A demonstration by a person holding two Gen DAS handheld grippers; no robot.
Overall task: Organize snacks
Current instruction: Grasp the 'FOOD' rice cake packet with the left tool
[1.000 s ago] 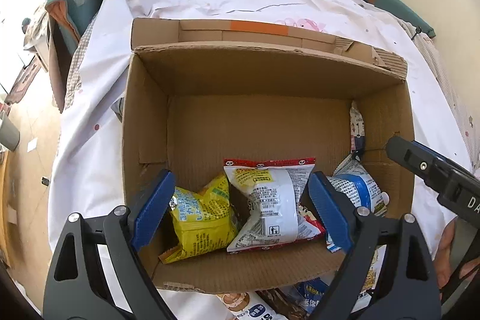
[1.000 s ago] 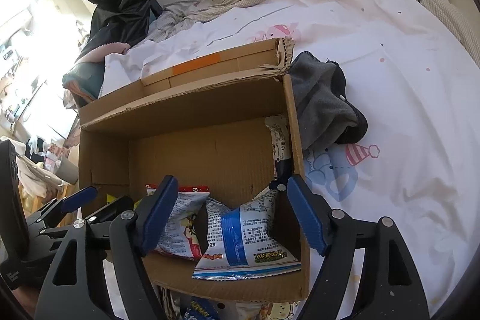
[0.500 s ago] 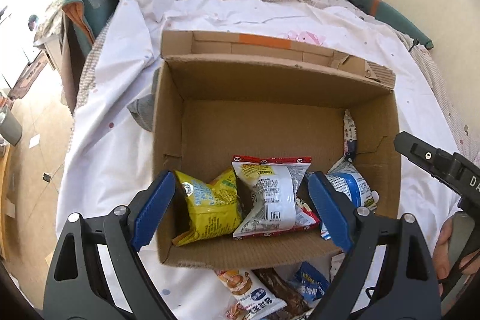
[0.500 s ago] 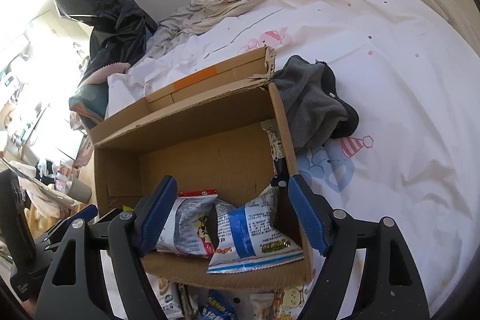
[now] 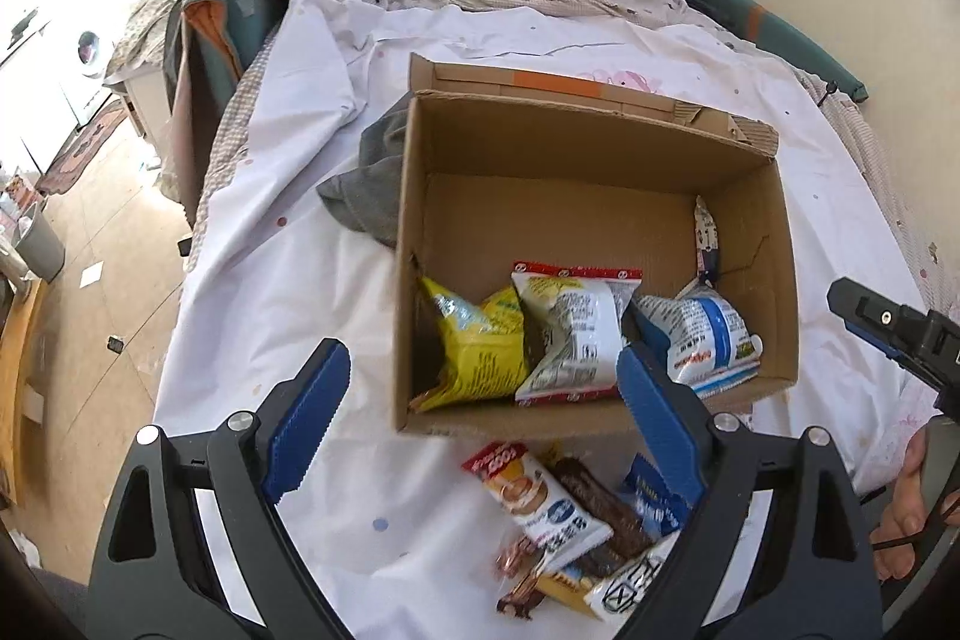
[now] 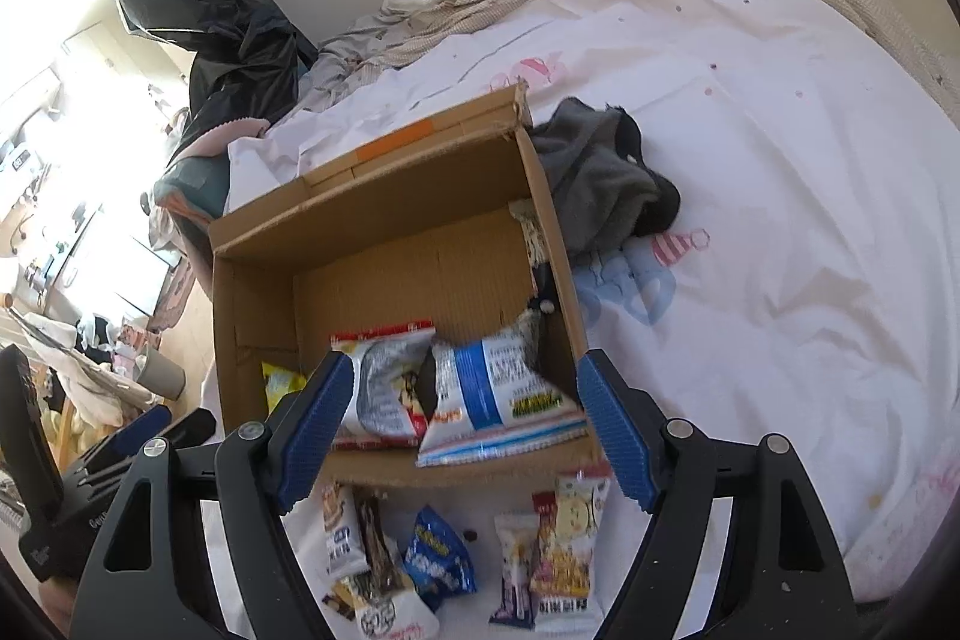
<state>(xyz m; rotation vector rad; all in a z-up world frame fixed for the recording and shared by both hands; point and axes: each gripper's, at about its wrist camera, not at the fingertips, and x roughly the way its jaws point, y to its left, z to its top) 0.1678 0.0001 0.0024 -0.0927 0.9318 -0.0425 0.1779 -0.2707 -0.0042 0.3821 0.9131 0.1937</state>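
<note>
Both grippers, left gripper (image 5: 480, 430) and right gripper (image 6: 462, 430), gape empty above the cardboard box (image 5: 414, 316) rim.

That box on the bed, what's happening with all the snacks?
A person holds two grippers, packing snacks. The brown cardboard box already holds a yellow bag, a white-and-red bag and a white-and-blue bag. Both the left gripper and right gripper are open and empty. More small snack packets wait on the white sheet.

Left hand-held gripper (image 5: 480, 424) and right hand-held gripper (image 6: 465, 424) both wide apart, empty, angled downward.
</note>
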